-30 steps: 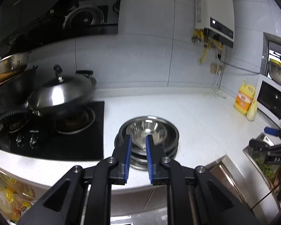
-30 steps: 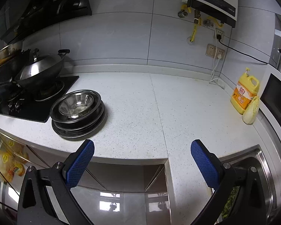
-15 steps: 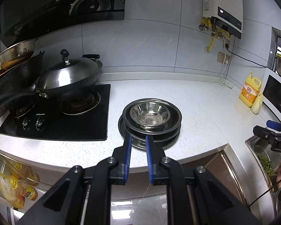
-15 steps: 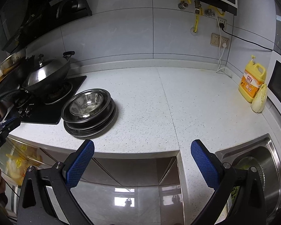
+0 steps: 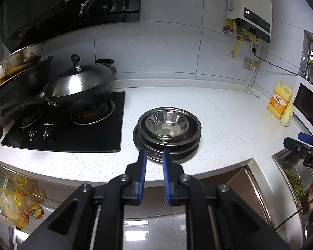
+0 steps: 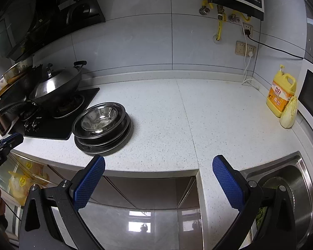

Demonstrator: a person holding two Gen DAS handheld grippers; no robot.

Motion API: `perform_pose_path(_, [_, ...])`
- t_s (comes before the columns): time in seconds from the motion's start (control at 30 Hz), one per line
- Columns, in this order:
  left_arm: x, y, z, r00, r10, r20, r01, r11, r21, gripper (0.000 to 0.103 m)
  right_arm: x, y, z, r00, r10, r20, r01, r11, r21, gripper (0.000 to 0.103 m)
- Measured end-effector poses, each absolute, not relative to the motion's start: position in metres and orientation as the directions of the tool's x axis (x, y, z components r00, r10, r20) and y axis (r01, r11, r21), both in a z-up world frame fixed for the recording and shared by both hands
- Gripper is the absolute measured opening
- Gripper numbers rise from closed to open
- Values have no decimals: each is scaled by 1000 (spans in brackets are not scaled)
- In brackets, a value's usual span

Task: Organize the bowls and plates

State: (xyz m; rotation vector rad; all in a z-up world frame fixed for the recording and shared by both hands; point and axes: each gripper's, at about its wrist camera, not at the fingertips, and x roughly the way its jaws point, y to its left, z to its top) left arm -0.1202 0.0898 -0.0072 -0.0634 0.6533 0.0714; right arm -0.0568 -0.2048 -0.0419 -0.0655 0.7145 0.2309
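Observation:
A stack of steel plates and bowls (image 5: 168,129) stands on the white counter beside the hob, a small bowl nested on top; it also shows in the right wrist view (image 6: 102,126). My left gripper (image 5: 153,156) hovers in front of the stack, off the counter edge, its blue jaws nearly closed with a narrow gap and nothing between them. My right gripper (image 6: 158,167) is wide open and empty, held off the counter's front edge, to the right of the stack.
A black hob (image 5: 73,129) with a lidded wok (image 5: 79,83) lies left of the stack. A yellow detergent jug (image 6: 280,94) and a cabbage (image 6: 289,112) stand at the far right by a microwave. A steel sink (image 6: 290,198) is at the right front.
Both grippers have drawn back from the counter, so the stack looks farther away. The left jaws stay nearly closed, the right stay wide open.

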Motion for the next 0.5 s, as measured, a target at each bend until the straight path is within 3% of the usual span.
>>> perform_pose_path(0.5, [-123, 86, -10, 788, 58, -613, -90, 996, -21, 14, -65, -198, -45, 707, 211, -675, -280, 960, 6, 101])
